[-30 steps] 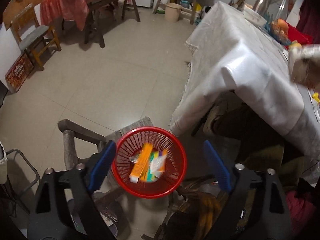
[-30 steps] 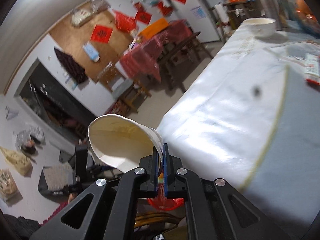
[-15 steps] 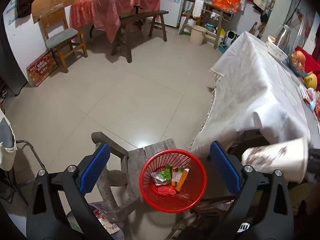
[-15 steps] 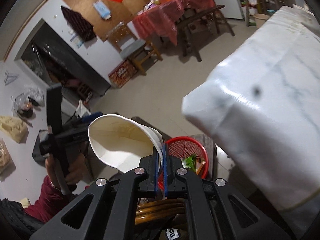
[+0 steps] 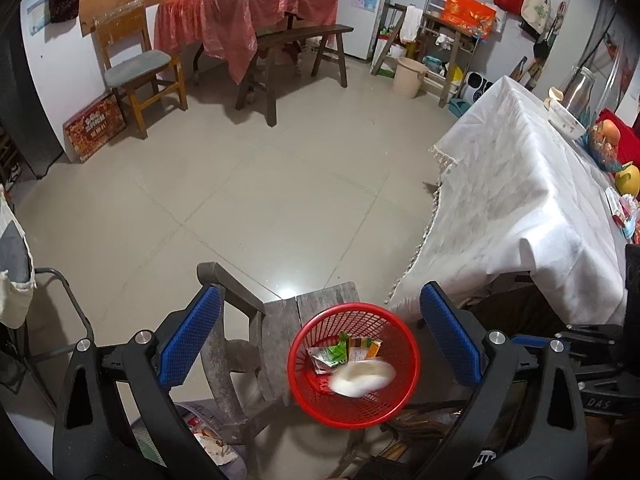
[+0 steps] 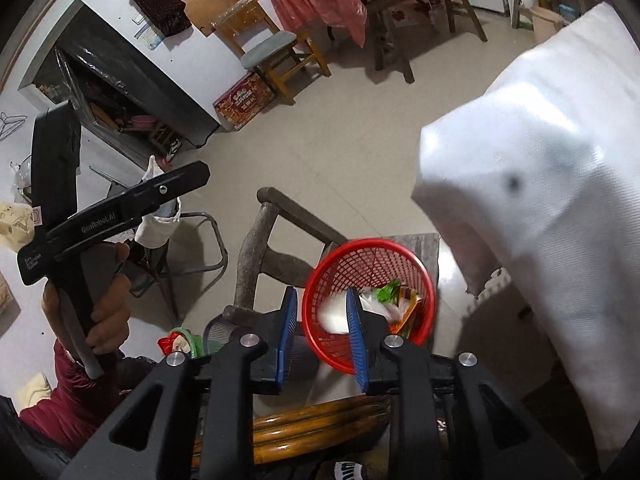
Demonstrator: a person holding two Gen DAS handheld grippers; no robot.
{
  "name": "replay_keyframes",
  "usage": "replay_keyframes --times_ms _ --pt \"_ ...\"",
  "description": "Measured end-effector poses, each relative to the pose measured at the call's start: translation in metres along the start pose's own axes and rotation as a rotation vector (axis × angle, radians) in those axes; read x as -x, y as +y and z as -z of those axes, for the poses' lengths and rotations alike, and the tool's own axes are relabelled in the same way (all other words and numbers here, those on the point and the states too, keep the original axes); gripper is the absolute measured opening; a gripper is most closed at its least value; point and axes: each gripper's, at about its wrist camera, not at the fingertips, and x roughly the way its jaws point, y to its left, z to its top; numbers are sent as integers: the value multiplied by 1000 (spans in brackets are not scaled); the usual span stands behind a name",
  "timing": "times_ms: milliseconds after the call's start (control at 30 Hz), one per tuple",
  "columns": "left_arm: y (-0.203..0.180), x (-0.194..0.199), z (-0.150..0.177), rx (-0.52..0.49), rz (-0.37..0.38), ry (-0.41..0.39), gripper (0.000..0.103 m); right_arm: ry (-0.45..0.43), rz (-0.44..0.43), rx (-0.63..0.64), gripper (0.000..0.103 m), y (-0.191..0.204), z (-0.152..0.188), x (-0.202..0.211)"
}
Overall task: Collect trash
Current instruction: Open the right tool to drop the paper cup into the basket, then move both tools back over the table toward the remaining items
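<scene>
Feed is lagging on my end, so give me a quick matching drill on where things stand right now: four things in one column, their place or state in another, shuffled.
Things:
1. paper cup
2. red basket
3. left claw
4. right claw

Places or states:
A. blurred, down among wrappers
B. jaws wide apart, nothing between them
C. sits on a weathered wooden chair
D. jaws parted a little above the basket, gripping nothing

Pairs: 1-A, 2-C, 3-B, 4-D. The right claw's jaws have just been opening; the cup is no longer pinched between them.
</scene>
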Motion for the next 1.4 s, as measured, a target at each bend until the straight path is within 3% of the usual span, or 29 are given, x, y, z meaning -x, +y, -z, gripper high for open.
replay_keyframes --times_ms 233,600,933,1400 --pt "-28 14 0 -82 -5 -40 96 -100 57 -11 36 -23 9 38" --pt "-113 53 4 -262 28 -153 96 -320 129 -70 54 -65 31 123" --pt "-194 74 22 -411 68 -227 96 -468 179 -169 56 -116 71 187" --pt "-295 68 42 -553 127 -228 96 -615 288 -306 63 -187 132 259"
